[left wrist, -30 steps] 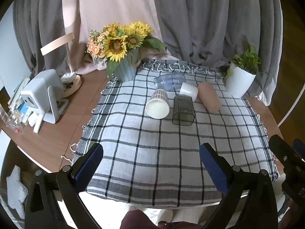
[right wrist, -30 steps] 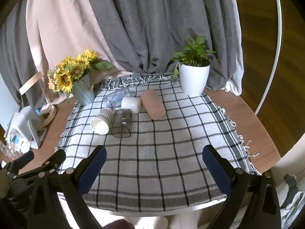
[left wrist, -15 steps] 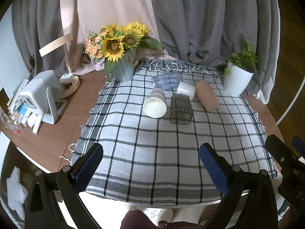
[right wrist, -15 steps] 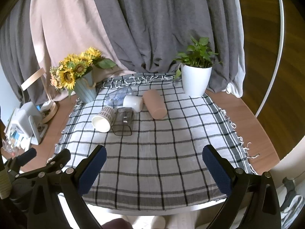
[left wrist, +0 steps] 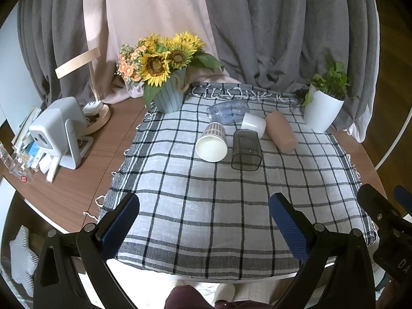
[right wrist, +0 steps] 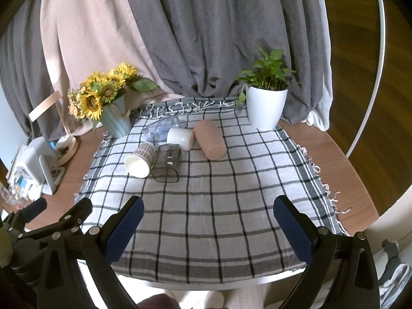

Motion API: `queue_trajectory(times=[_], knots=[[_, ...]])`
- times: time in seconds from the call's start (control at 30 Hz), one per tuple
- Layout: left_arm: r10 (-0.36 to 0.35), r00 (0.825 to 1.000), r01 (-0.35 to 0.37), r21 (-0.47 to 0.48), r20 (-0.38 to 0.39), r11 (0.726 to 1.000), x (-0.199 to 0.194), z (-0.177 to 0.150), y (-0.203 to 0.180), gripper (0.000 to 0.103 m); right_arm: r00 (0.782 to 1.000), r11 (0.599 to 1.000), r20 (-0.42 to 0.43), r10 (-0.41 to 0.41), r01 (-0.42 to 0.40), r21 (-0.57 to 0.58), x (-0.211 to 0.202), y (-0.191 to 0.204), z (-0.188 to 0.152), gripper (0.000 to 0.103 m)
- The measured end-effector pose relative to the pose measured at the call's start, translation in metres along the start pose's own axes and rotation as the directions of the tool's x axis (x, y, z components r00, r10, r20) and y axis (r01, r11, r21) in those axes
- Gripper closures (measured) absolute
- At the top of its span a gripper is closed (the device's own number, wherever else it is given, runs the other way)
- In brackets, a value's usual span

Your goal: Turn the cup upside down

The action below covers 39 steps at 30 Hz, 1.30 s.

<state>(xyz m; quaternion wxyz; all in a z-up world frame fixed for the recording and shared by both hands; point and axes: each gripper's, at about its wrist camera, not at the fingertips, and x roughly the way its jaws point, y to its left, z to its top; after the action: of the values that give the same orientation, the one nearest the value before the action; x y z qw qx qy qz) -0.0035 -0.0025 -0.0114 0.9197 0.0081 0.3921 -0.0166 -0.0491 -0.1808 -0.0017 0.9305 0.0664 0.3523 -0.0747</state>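
Note:
Several cups lie on their sides in a cluster on the checked cloth [left wrist: 195, 206]: a patterned paper cup [left wrist: 212, 143] [right wrist: 140, 160], a dark clear square cup [left wrist: 246, 150] [right wrist: 168, 163], a white cup [left wrist: 253, 124] [right wrist: 180, 137], a pink cup [left wrist: 282, 131] [right wrist: 209, 139] and a clear bluish cup [left wrist: 228, 110] [right wrist: 162, 128]. My left gripper [left wrist: 204, 222] is open and empty, well short of the cups. My right gripper [right wrist: 208, 225] is open and empty, also near the table's front edge.
A sunflower vase [left wrist: 168, 92] stands at the cloth's back left. A white plant pot [left wrist: 322, 112] stands at the back right. A grey device [left wrist: 58, 131] and small items sit on the wooden table at left. Curtains hang behind.
Both grippers have drawn back and risen slightly, so the cups look a little farther away. Nothing on the table has moved.

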Motion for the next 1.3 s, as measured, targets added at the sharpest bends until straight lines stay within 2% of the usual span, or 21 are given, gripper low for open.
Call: queue_trajectory(times=[1.3], knots=[[0.007, 1.0, -0.007, 0.002, -0.006, 1.0, 0.0031, 0.0038, 0.0075, 0.0, 1.0, 1.0, -0.01, 0.0, 0.0, 0.001, 0.0063, 0.0019, 0.0024, 0.002]])
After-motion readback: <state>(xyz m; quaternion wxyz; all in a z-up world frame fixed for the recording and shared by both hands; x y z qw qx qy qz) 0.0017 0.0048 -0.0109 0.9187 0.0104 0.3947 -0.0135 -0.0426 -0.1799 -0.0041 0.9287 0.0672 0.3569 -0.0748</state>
